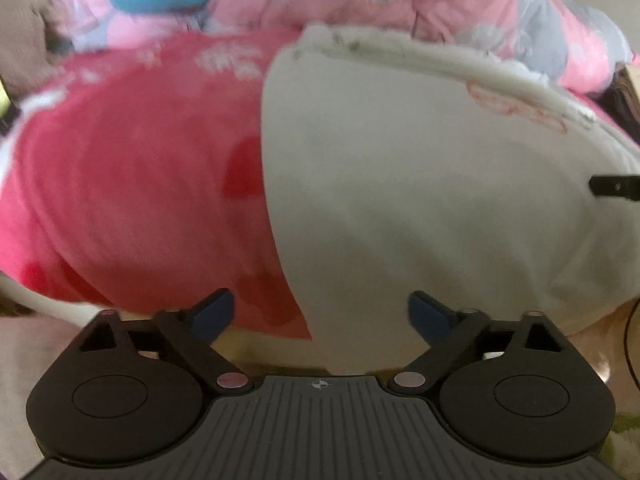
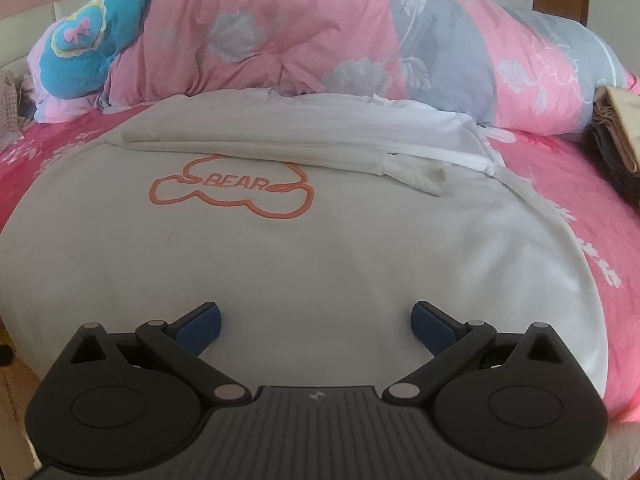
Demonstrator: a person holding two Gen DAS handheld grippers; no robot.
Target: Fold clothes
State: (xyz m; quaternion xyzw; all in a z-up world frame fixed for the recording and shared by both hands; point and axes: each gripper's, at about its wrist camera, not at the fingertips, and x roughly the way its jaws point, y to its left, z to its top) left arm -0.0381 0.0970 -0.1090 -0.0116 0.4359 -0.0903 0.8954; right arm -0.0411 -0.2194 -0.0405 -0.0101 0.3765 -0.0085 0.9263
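The white top (image 2: 320,248) lies flat on the bed (image 2: 580,208), long axis running away from the right gripper (image 2: 316,322), its left edge ahead of the left gripper (image 1: 320,312); both jaws spread, holding nothing.

Left view motion-blurred, white garment (image 1: 420,200) print perhaps illegible, blue plush (image 2: 80,52) half-buried

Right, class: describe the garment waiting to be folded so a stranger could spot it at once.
Start at the bright pink bedsheet, in front of the heaped pink-and-grey floral quilt. Spread flat there is a white garment. Unlike everything around it, it is plain white with an orange bear outline reading BEAR.
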